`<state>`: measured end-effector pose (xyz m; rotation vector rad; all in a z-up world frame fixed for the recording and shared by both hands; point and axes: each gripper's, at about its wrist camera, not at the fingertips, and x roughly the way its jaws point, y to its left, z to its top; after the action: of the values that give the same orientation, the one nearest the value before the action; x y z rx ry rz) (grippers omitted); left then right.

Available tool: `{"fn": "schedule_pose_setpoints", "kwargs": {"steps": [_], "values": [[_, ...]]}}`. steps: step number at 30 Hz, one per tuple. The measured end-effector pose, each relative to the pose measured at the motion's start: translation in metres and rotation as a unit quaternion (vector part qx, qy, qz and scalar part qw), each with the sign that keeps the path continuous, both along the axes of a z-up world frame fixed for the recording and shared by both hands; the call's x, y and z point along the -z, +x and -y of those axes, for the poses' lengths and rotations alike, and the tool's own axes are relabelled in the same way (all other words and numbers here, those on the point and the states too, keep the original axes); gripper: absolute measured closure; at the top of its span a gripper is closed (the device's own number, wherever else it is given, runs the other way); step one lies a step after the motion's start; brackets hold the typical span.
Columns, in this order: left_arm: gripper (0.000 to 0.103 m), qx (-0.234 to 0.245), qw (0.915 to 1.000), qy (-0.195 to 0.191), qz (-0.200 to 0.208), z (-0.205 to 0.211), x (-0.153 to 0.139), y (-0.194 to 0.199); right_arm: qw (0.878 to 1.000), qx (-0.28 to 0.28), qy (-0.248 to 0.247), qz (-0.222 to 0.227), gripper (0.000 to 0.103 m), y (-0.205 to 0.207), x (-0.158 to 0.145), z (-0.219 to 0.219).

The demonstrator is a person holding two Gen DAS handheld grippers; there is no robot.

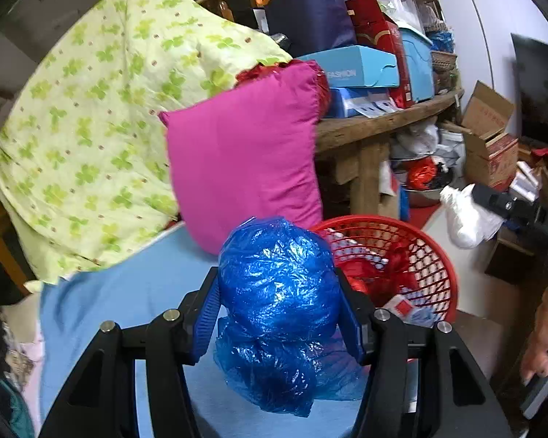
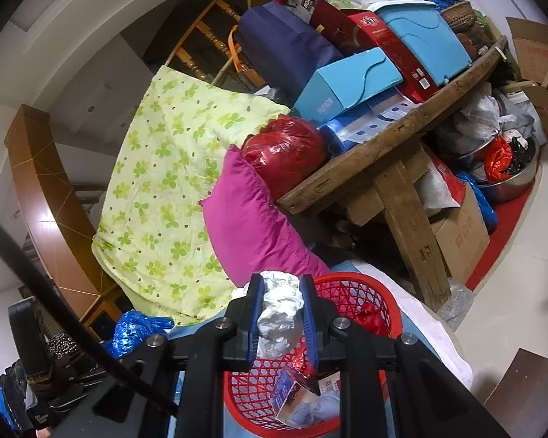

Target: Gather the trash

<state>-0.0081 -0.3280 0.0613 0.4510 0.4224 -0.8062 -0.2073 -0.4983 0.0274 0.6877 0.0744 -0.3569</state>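
My left gripper (image 1: 279,294) is shut on a crumpled blue plastic bag (image 1: 277,284), held above the light blue sheet just left of the red mesh basket (image 1: 431,255). My right gripper (image 2: 282,303) is shut on a wad of white crumpled paper (image 2: 279,310), held over the red basket (image 2: 369,299). The basket holds red wrappers, a small printed box (image 2: 292,394) and other scraps. In the left wrist view the right gripper's black body (image 1: 522,211) and its white paper (image 1: 467,219) hang to the right of the basket. In the right wrist view the blue bag (image 2: 135,328) shows at lower left.
A magenta pillow (image 1: 244,168) and a green-flowered quilt (image 1: 91,138) lie behind the basket. A rough wooden table (image 2: 394,146) piled with blue and red boxes stands at the right, with cardboard boxes, bags and a metal bowl (image 2: 511,182) underneath. A person's hand (image 1: 544,339) is at the right edge.
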Motion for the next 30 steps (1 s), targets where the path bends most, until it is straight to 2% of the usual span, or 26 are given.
{"fn": "schedule_pose_setpoints", "kwargs": {"steps": [9,18,21,26,30], "values": [[0.042,0.031,0.9982,-0.015,-0.049,0.018,0.016,0.009,1.0,0.002,0.024,-0.016,0.08,0.006,0.019,0.012],[0.038,0.054,0.9962,-0.022,-0.064,0.041,0.028,0.015,0.997,-0.021,0.055,-0.047,0.079,0.031,0.047,0.016],[0.03,0.047,0.9966,-0.028,-0.061,0.039,0.03,0.018,0.995,-0.032,0.078,-0.062,0.078,0.039,0.057,0.02],[0.03,0.025,0.9962,-0.037,-0.074,0.02,0.032,0.029,0.991,-0.036,0.11,-0.061,0.077,0.039,0.066,0.027],[0.03,-0.005,0.9965,-0.038,-0.074,-0.011,0.037,0.038,0.993,-0.028,0.105,-0.043,0.073,0.03,0.058,0.025]]}}
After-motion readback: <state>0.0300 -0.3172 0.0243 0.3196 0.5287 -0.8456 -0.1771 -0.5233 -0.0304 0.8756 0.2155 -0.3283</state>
